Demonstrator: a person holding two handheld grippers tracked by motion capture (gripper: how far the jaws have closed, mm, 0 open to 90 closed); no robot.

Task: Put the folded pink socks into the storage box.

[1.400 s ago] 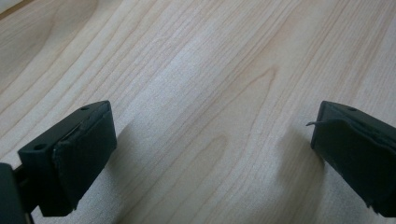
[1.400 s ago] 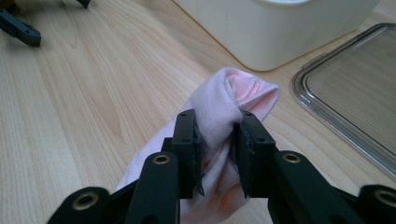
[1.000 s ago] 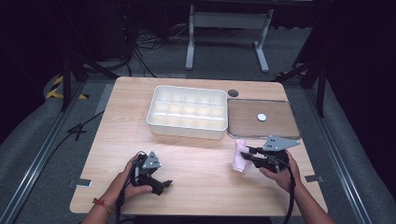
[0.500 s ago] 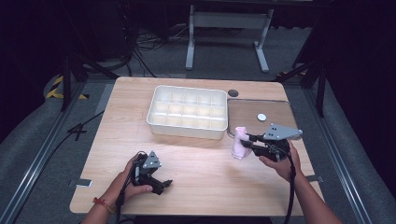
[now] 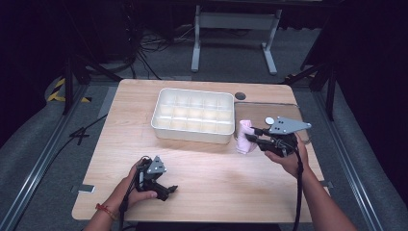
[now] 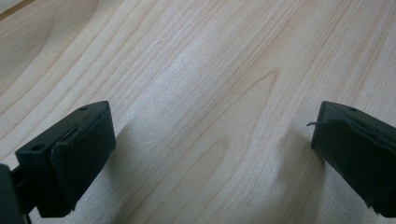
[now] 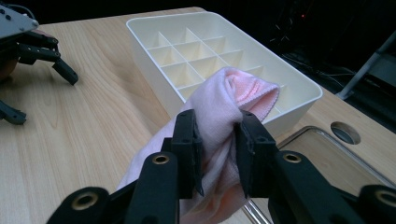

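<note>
A rolled pink cloth hangs just off the right end of the white divided tray, and my right gripper is shut on it. In the right gripper view both jaws pinch the pink cloth at its middle, with the divided tray right behind it. My left gripper rests low on the table near the front edge. Seen through the left gripper view, the left gripper is open wide with bare wood between its jaws.
A flat brown tray lies right of the white one, with a small white disc on it. A round hole sits in the tabletop behind it. The left gripper appears far off in the right gripper view.
My right gripper has carried the pink cloth away from the person, up to the right end of the white tray. The left gripper has stayed put.
</note>
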